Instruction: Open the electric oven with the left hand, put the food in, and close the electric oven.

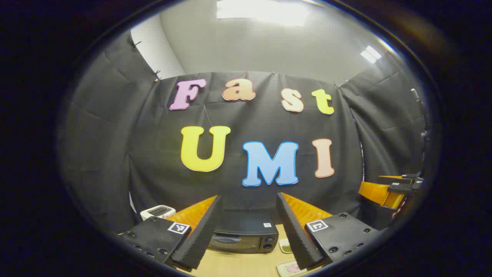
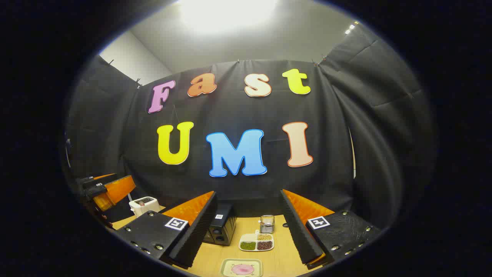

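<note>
The left gripper (image 1: 249,231) is hanging above the wooden table (image 1: 246,265) with its two fingers spread wide and nothing between them. Framed in that gap, the black oven (image 1: 243,234) is sitting at the back of the table against the booth wall, its door shut and its knobs on the side nearer the trays. Beside the oven's far side from the trays, a white toaster (image 1: 157,211) is standing near the wall. Just past the oven's knob side, a corner of a small divided dish (image 1: 285,245) is showing, and nearer the camera than the oven a flat tray (image 1: 290,268) with something pink on it is lying on the table. Well off to that same side of the oven, the other gripper (image 1: 396,188) is showing at the picture's edge.

In the right gripper view, the right gripper (image 2: 248,231) is likewise holding its fingers wide apart and gripping nothing. The oven (image 2: 220,230) is appearing at an angle beside one finger. Next to the oven's knob end, the divided dish (image 2: 256,242) is holding green, tan and dark brown portions. Behind that dish, farther from the camera than the oven's front, a small wire holder (image 2: 266,224) is standing. In front of the oven, nearest the camera, the pale tray with the pink food (image 2: 242,268) is lying flat. Beyond the oven, the toaster (image 2: 143,204) and the left gripper (image 2: 103,190) are showing.
</note>
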`<state>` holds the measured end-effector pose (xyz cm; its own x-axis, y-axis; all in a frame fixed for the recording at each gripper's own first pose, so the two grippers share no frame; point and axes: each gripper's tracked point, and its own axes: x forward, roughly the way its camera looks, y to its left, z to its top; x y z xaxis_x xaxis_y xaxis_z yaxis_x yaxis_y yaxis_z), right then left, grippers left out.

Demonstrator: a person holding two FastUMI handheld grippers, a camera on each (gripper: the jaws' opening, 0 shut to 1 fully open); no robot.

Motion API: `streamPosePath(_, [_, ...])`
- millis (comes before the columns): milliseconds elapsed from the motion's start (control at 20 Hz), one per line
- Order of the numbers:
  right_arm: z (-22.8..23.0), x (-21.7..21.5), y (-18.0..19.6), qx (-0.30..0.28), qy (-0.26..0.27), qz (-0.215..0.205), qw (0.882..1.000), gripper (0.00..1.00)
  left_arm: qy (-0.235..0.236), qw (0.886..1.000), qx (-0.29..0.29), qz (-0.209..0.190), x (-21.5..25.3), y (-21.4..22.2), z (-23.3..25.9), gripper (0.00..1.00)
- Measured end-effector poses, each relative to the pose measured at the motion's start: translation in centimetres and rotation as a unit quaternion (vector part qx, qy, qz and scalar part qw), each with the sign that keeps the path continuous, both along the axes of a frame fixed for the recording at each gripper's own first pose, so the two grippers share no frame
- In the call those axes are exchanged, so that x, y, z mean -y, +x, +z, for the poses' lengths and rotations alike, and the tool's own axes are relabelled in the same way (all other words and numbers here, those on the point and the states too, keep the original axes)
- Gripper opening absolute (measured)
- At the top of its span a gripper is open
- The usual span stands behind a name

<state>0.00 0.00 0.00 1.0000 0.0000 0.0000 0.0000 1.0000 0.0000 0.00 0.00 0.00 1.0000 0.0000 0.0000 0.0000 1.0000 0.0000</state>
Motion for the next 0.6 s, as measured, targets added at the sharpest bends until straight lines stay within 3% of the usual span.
streamPosePath(50, [-0.1,-0.1,0.2,0.001,-0.001,-0.001,1.000,0.98,-0.003,1.000,-0.001,-0.004,0.0,0.2,0.0,0.98])
streamPosePath(350, [0.4,-2.0,1.8,0.009,0.004,-0.027,1.000,0.97,0.005,1.000,-0.007,-0.027,-2.8,2.3,-0.2,0.98])
streamPosePath(450, [0.6,-3.1,2.0,0.012,0.001,-0.033,0.999,0.98,-0.005,0.999,-0.013,-0.040,-3.5,2.7,-0.9,0.91])
streamPosePath(500, [0.8,-3.7,2.1,0.015,-0.002,-0.037,0.999,0.97,-0.008,0.999,-0.011,-0.042,-4.2,2.9,-0.9,0.98])
streamPosePath(550, [0.7,-4.1,2.2,0.017,-0.006,-0.043,0.999,0.97,-0.011,0.999,-0.009,-0.047,-4.8,3.2,-1.0,0.94])
streamPosePath(600, [0.6,-4.6,2.3,0.015,-0.010,-0.047,0.999,0.98,-0.012,0.999,-0.012,-0.051,-5.2,3.5,-1.3,0.99])
